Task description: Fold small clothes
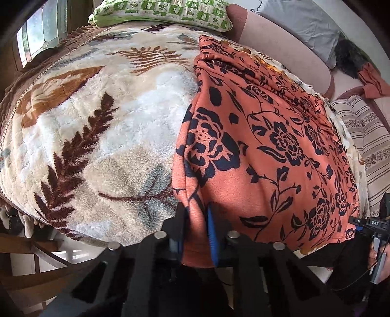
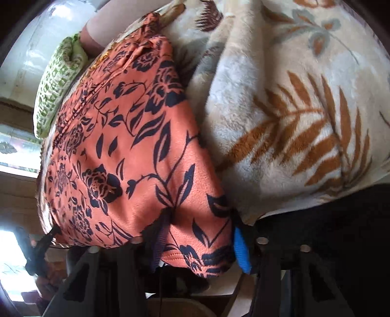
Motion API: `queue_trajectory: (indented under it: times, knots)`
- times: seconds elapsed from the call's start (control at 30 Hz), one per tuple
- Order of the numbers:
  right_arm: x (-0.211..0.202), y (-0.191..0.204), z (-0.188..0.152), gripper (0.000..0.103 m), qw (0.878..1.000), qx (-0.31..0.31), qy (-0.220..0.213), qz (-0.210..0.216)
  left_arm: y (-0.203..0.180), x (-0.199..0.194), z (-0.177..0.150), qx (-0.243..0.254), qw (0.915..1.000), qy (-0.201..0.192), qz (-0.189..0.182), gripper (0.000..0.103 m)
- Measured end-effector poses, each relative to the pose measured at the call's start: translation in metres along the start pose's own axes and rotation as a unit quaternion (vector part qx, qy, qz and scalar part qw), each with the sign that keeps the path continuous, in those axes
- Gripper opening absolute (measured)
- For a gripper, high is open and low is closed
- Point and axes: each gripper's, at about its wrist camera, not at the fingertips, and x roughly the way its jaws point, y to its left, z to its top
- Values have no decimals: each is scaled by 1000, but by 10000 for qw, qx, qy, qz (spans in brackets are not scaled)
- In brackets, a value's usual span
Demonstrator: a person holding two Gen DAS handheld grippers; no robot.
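An orange garment with a black flower print lies spread flat on a fluffy leaf-patterned blanket. My left gripper is shut on the garment's near left edge, with a fold of cloth pinched between the black finger and the blue pad. In the right wrist view the same garment runs away to the upper left. Its near hemmed corner lies flat between the fingers of my right gripper. The jaws stand apart, with a dark ribbed pad on the left and a blue pad at the cloth's right edge.
A green patterned pillow lies at the far end of the blanket. A grey pillow, a dark furry thing and another orange cloth lie on the pink surface at the right. A striped cushion is beside the garment.
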Motion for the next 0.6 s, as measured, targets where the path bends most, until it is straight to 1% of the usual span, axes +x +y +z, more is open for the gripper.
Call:
queue_trajectory:
  times: [0.03, 0.07, 0.1, 0.13, 0.17, 0.23, 0.27, 0.3, 0.33, 0.37, 0.43, 0.47, 0.5, 0.53, 0.57, 0.6]
  knots:
    - [-2, 1, 0, 37, 10000, -46, -13, -8, 1, -1, 0, -5, 10000, 3, -36, 13]
    - [-6, 4, 0, 24, 9999, -155, -24, -51, 2, -1, 1, -7, 10000, 23, -51, 13]
    - [-10, 5, 0, 17, 9997, -238, -35, -47, 3, -2, 1, 1, 10000, 43, -61, 13]
    - [-14, 7, 0, 10, 9995, -299, -41, -8, 3, -2, 1, 31, 9999, 72, -63, 13]
    - [-19, 11, -1, 9, 9993, -375, -55, 0, 4, -3, 1, 64, 9999, 97, -35, 14]
    - [-27, 18, -3, 9, 9983, -573, -87, 17, 5, -4, 2, 52, 9998, 111, 144, 30]
    - [-29, 19, -5, 9, 9981, -599, -78, 82, 6, -4, 3, 9, 9996, 122, 246, 48]
    - [-30, 20, -4, 9, 9980, -598, -56, 194, 8, -4, 4, -38, 9996, 97, 280, 59]
    - [-30, 21, -4, 9, 9977, -577, -34, 349, 9, -5, 5, -99, 9996, 42, 245, 60]
    - [-29, 22, -4, 9, 9976, -546, -30, 426, 9, -4, 5, -111, 9997, 42, 191, 60]
    - [-25, 26, -4, 10, 9976, -550, 24, 408, 5, -2, 6, -30, 9999, 62, 134, 59]
    - [-22, 30, -5, 13, 9976, -574, 54, 377, 2, 0, 7, 47, 9999, 63, 154, 53]
    - [-21, 31, -5, 13, 9978, -559, 42, 356, -2, 1, 6, 140, 9996, 62, 220, 39]
    - [-19, 32, -5, 13, 9979, -524, 46, 367, -5, 2, 6, 264, 9991, 58, 340, 32]
    - [-18, 33, -5, 13, 9981, -487, 58, 381, -7, 3, 6, 316, 9989, 41, 355, 25]
    - [-18, 33, -5, 13, 9983, -449, 53, 380, -8, 2, 6, 318, 9991, 30, 267, 16]
